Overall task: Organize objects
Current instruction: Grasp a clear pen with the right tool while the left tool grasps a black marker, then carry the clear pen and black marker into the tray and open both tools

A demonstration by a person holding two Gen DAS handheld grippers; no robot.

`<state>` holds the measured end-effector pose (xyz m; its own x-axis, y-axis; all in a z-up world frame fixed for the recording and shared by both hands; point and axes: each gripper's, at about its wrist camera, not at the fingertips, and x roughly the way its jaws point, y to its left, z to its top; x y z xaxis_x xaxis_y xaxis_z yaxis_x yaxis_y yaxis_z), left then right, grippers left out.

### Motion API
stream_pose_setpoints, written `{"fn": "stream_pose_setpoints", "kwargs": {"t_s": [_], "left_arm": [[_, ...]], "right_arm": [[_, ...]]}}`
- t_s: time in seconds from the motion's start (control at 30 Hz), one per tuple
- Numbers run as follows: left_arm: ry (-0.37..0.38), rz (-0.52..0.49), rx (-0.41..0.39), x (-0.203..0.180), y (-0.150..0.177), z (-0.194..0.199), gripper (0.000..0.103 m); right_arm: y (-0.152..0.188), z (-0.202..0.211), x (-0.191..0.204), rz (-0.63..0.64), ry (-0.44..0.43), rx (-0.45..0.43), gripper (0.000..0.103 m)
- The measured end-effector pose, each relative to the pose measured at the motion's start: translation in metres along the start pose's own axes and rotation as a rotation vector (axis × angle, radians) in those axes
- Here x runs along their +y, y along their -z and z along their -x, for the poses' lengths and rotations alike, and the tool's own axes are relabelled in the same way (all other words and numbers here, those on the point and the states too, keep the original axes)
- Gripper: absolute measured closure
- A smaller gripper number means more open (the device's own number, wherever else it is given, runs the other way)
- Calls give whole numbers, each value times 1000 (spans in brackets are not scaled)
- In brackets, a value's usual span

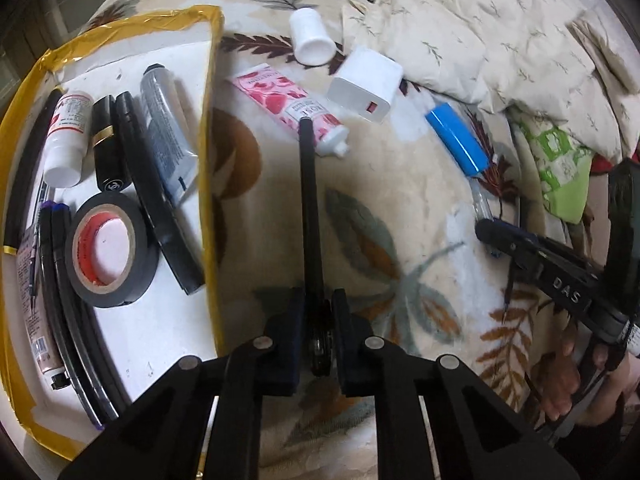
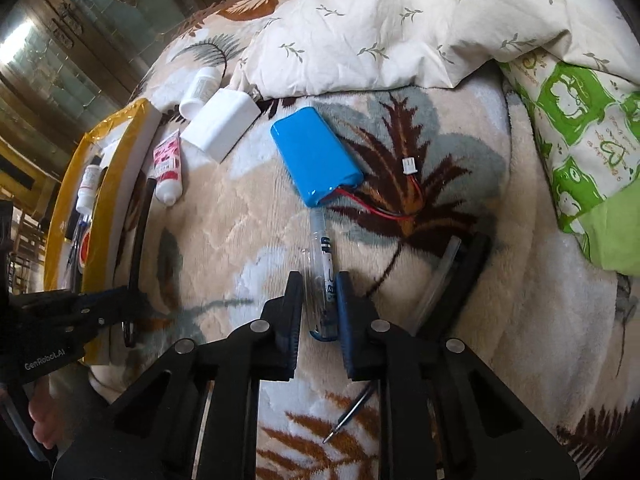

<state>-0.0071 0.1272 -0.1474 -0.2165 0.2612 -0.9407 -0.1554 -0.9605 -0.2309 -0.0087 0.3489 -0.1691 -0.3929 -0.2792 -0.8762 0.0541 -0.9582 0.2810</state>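
Note:
My left gripper (image 1: 318,308) is shut on a long black rod (image 1: 308,200) that points forward over the leaf-patterned blanket, its tip by a pink floral tube (image 1: 288,106). My right gripper (image 2: 320,296) is shut on a clear pen (image 2: 322,272) lying on the blanket, just below a blue battery pack (image 2: 316,156) with red wires. The right gripper also shows in the left wrist view (image 1: 492,236). A yellow-rimmed white tray (image 1: 160,328) at left holds black tape (image 1: 108,256), tubes, a lipstick and pens.
A white charger block (image 1: 366,84) and a white bottle (image 1: 312,36) lie beyond the pink tube. A cream quilt (image 2: 400,20) and a green-printed cloth (image 2: 580,128) are bunched at the back right. A loose pen refill (image 2: 352,416) and a black case (image 2: 460,280) lie nearby.

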Motion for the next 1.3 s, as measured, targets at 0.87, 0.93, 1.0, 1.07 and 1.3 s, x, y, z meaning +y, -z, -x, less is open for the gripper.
{"fn": "stream_pose_setpoints", "kwargs": {"t_s": [0.87, 0.93, 1.0, 1.07, 1.3], "left_arm": [[120, 159, -112, 52, -16, 75, 95], [89, 179, -135, 66, -16, 83, 95], [76, 215, -140, 87, -15, 91, 95], [45, 249, -147, 98, -17, 89, 95], [-23, 337, -136, 133, -25, 83, 95]], "right_arm": [[-12, -8, 72, 0, -248, 16, 88], [-17, -9, 83, 10, -291, 22, 88], [-23, -13, 100, 46, -330, 33, 88], [-29, -17, 118, 77, -378, 40, 88], [-47, -42, 167, 165, -462, 98, 88]]}}
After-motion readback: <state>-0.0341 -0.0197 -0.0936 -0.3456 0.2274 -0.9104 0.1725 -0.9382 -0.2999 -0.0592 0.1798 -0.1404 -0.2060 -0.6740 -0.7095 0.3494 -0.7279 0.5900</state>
